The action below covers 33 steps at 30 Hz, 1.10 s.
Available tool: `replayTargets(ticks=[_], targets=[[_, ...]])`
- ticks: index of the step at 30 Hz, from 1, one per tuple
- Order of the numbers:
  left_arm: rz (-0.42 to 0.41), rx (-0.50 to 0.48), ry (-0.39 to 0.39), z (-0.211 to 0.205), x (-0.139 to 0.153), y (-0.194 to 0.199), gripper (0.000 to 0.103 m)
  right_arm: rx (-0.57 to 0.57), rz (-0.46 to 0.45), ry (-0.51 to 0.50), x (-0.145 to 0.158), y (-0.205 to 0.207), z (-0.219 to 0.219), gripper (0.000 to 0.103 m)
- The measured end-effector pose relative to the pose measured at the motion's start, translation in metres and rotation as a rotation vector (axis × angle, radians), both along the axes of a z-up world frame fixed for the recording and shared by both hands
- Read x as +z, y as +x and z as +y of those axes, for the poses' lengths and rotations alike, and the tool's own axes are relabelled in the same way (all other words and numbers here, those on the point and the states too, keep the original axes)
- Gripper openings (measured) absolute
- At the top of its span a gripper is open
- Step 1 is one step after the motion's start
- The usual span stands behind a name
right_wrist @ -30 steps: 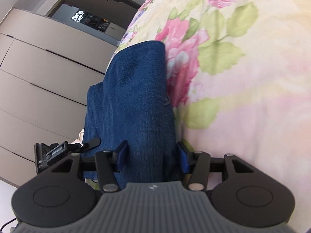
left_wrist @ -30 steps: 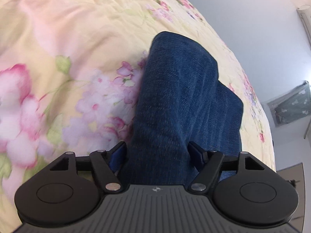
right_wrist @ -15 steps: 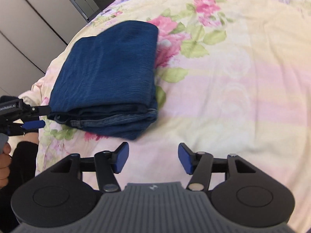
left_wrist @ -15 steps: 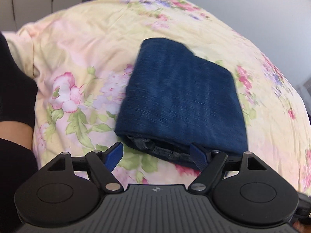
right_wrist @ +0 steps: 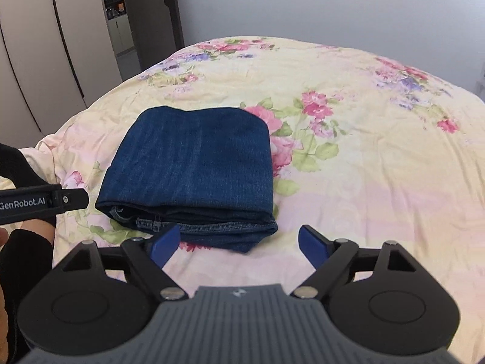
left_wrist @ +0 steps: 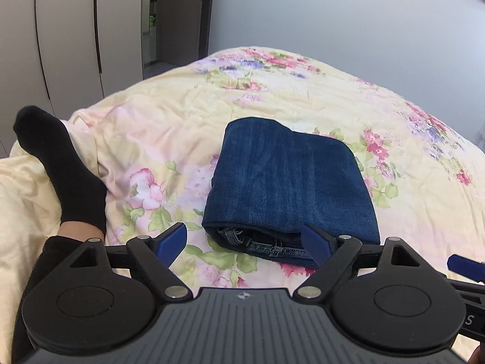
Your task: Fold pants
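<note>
The dark blue jeans (left_wrist: pixel 288 188) lie folded into a compact stack on the floral bedspread (left_wrist: pixel 169 127), layered edges and a seam facing me. They also show in the right wrist view (right_wrist: pixel 194 166). My left gripper (left_wrist: pixel 244 244) is open and empty, just short of the stack's near edge. My right gripper (right_wrist: pixel 239 242) is open and empty, near the stack's front right corner. The left gripper's body (right_wrist: pixel 42 201) shows at the left edge of the right wrist view.
A person's foot in a black sock (left_wrist: pixel 60 170) rests on the bed at the left. Wardrobe doors (left_wrist: pixel 66 36) and a doorway stand behind the bed. A plain wall (right_wrist: pixel 333 6) is at the back. The bedspread (right_wrist: pixel 379 166) stretches to the right of the jeans.
Both grippers have let go of the jeans and pulled back and up. The jeans now lie folded flat on the bed.
</note>
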<state>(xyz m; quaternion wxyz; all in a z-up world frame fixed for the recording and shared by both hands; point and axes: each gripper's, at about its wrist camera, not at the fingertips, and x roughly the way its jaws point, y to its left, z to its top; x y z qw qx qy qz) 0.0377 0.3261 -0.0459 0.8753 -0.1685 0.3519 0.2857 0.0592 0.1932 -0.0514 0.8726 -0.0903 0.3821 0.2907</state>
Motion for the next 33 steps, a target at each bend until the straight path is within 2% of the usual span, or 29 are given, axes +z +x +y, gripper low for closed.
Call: replayTargets(ticks=[4,7,12,18,33], targets=[[-0.005,-0.020,0.023,-0.011,0.002,-0.004,0.100,-0.029,-0.089,-0.013,0.015,-0.018,0.002,0.082],[-0.001,-0.038,0.022,-0.013,0.002,-0.002,0.100,-0.054,-0.115,-0.015,0.019,-0.023,0.000,0.082],[0.006,-0.069,0.062,-0.023,0.005,0.001,0.100,-0.083,-0.107,-0.033,0.018,-0.023,-0.004,0.082],[0.002,-0.097,0.021,-0.024,0.001,0.002,0.100,-0.095,-0.100,-0.037,0.019,-0.026,-0.006,0.082],[-0.008,-0.108,0.009,-0.027,0.000,0.003,0.100,-0.094,-0.094,-0.051,0.016,-0.027,-0.005,0.082]])
